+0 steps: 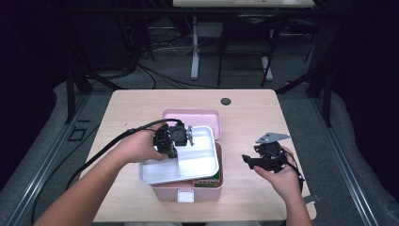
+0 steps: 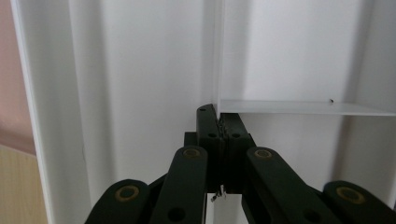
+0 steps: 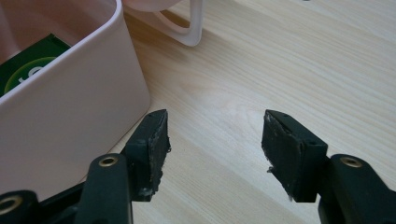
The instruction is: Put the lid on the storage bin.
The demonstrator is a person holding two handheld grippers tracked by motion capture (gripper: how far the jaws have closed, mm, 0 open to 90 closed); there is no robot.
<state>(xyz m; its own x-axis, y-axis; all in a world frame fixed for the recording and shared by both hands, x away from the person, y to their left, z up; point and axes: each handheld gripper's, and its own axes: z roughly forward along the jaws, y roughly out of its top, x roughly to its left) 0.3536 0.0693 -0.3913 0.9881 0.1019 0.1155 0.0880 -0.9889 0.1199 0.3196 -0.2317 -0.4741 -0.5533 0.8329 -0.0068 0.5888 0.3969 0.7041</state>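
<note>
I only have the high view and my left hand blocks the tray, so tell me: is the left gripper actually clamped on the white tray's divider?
Observer: Yes. In the left gripper view the left gripper is shut on the white tray's divider wall.
Operator: And the right gripper?
Observer: The right gripper is open over the bare wooden table, nothing between its pads.
Operator: Anything inside the pink box?
Observer: A green packet lies inside the pink box.
</note>
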